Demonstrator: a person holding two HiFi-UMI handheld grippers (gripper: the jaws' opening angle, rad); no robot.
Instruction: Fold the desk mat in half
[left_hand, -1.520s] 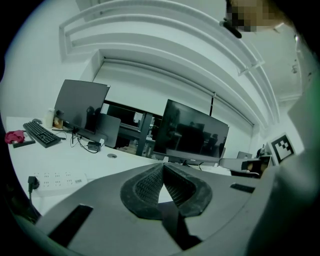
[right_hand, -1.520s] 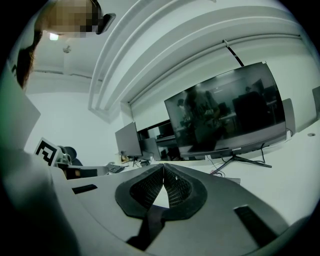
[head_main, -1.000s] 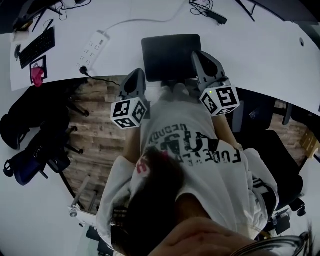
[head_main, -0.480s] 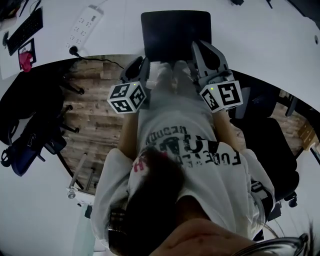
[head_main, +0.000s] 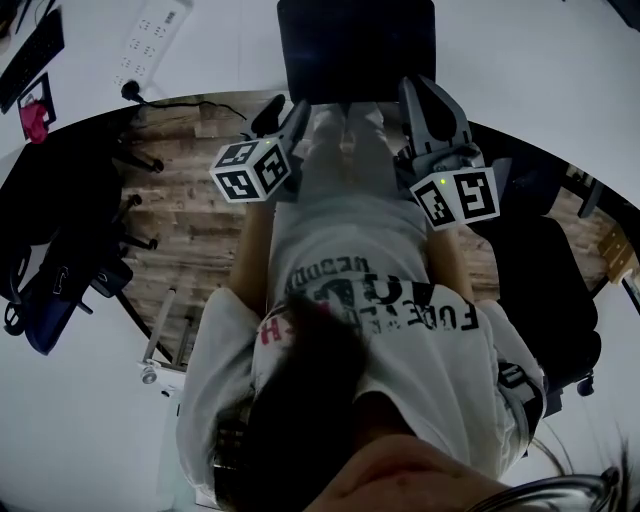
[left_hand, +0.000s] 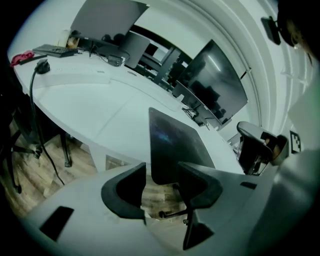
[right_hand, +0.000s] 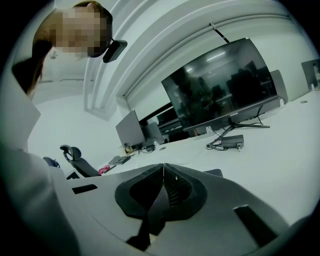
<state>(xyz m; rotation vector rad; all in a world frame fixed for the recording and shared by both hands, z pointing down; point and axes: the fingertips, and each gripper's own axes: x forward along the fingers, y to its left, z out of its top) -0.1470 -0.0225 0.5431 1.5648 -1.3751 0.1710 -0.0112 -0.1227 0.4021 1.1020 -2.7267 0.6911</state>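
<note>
Two grippers and one desk mat, entered as follows.

1. Desk mat (head_main: 355, 50): dark and lying flat on the white desk (head_main: 520, 70). Its near edge sits at the desk's rim, directly ahead of us.
2. Left gripper (left_hand: 162, 170): its jaws have just been opening and stand wide, with nothing between them. The mat's near edge shows beyond the gap, so we judge them spread to take that edge.
3. Right gripper (right_hand: 163, 172): its jaws are together tip to tip, with nothing pinched. It points across the desk toward the monitor (right_hand: 220, 87), near the mat's right side, and we judge it not yet readied for a grip.

We judge the fold not begun. The near edge wants gripping so it can be carried over onto the far half.
</note>
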